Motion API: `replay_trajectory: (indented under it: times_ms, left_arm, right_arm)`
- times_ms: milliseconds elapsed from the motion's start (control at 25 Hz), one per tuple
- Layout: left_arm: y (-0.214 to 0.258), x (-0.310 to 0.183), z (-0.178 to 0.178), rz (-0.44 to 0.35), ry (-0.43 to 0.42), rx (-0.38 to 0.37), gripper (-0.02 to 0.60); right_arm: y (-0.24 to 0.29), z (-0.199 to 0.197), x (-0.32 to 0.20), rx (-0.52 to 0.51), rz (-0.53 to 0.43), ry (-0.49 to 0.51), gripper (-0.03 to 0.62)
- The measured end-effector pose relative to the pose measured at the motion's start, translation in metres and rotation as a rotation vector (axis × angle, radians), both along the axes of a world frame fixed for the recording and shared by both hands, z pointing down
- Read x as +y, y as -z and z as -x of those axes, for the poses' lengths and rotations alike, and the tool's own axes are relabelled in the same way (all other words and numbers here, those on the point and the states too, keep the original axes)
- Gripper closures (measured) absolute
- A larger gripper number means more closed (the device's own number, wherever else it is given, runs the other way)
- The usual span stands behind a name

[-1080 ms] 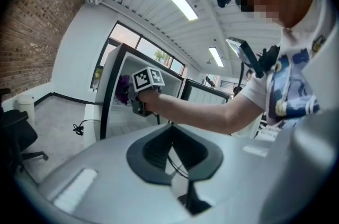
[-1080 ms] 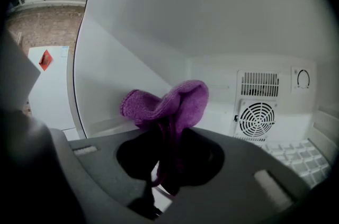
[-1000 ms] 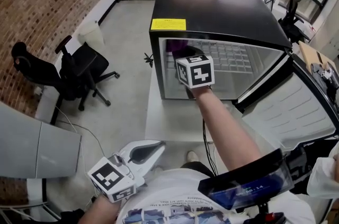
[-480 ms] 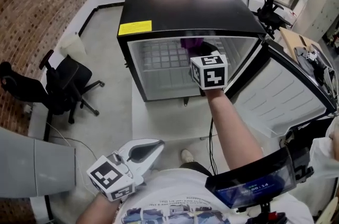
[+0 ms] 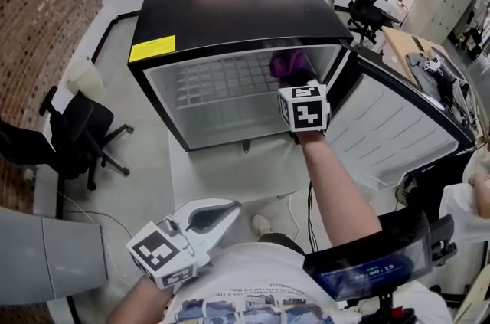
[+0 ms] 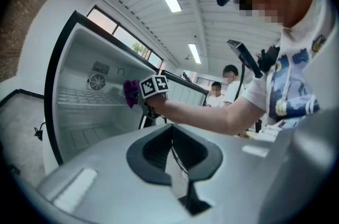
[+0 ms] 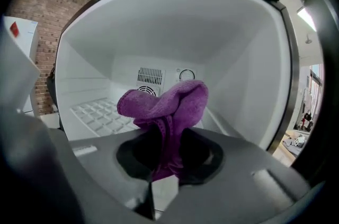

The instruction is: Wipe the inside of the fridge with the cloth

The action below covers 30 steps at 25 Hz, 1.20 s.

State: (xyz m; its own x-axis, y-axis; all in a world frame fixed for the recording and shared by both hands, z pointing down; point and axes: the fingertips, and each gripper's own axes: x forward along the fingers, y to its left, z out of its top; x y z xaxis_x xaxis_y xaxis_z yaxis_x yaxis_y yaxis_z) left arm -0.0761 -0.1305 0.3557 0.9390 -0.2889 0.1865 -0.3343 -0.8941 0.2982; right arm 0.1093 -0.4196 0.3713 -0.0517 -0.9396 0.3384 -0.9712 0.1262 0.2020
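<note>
The small black fridge (image 5: pixel 237 4) stands open, its door (image 5: pixel 398 123) swung out to the right. My right gripper (image 5: pixel 297 85) reaches into the right part of the opening, near the right wall. It is shut on a purple cloth (image 5: pixel 286 63) that bunches up above the jaws. In the right gripper view the cloth (image 7: pixel 168 104) hangs folded from my right gripper (image 7: pixel 164 167), in front of the white back wall (image 7: pixel 159 64). My left gripper (image 5: pixel 222 214) hangs low by my body, shut and holding nothing. In the left gripper view, the left gripper (image 6: pixel 175 170) faces the fridge (image 6: pixel 74 96) from a distance.
A wire shelf (image 7: pixel 103 114) and a fan vent (image 7: pixel 150 75) are inside. The fridge sits on a low white table (image 5: pixel 230 169). A black office chair (image 5: pixel 65 142) stands left on the floor, by a brick wall. A desk with clutter (image 5: pixel 429 70) lies right; people stand behind.
My right gripper has carried the cloth from the left part of the fridge opening across to its right side. The left gripper has stayed where it was.
</note>
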Motion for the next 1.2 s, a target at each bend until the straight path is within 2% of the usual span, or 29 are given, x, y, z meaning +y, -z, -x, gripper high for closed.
replay_trajectory:
  times_ms: [200, 840, 1040, 1200]
  left_arm:
    - [0.000, -0.002, 0.005, 0.004, 0.020, 0.000, 0.577]
    - [-0.005, 0.009, 0.065, 0.017, 0.200, -0.025, 0.577]
    - [-0.007, 0.013, 0.087, 0.024, 0.249, -0.034, 0.577]
    - [-0.008, 0.015, 0.094, 0.025, 0.259, -0.037, 0.577]
  right_arm:
    - [-0.009, 0.032, 0.001, -0.017, 0.014, 0.068, 0.527]
    - [-0.017, 0.209, 0.001, -0.100, 0.010, 0.381, 0.528]
    - [-0.016, 0.245, 0.006, -0.200, 0.013, 0.434, 0.528]
    - [-0.016, 0.255, 0.009, -0.315, 0.021, 0.442, 0.528]
